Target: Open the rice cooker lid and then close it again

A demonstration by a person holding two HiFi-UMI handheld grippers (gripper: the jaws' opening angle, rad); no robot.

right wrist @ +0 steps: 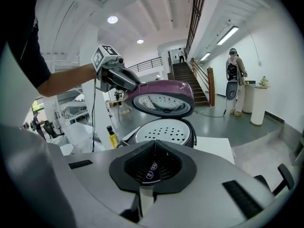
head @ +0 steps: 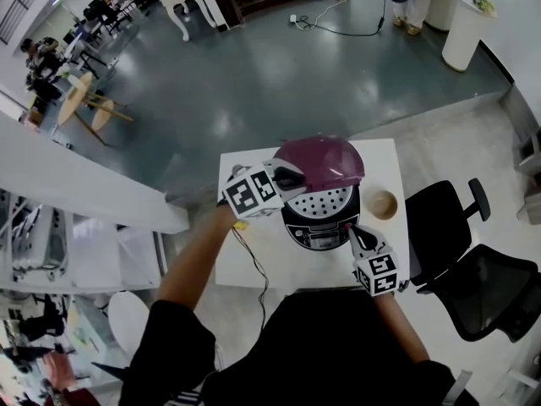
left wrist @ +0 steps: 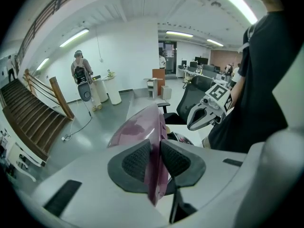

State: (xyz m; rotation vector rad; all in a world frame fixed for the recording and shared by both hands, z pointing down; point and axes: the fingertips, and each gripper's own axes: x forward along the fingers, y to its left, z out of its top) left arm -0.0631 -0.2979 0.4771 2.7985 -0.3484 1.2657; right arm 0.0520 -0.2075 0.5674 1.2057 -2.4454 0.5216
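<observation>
One purple lid (left wrist: 137, 127) grasped by left gripper (left wrist: 155, 152) fingers (left wrist: 176, 159); right gripper (right wrist: 154, 161) clenched empty.

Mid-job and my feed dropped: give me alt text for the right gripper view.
The left gripper clamps the rim of the purple lid, half open above the rice cooker, whose perforated white insert shows. In the foreground the right gripper has its jaws shut.

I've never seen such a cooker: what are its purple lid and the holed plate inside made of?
Purple lid: glossy plastic, probably; it shows soft highlights. Holed plate: pale and matte, plastic or light metal; can't tell which.
</observation>
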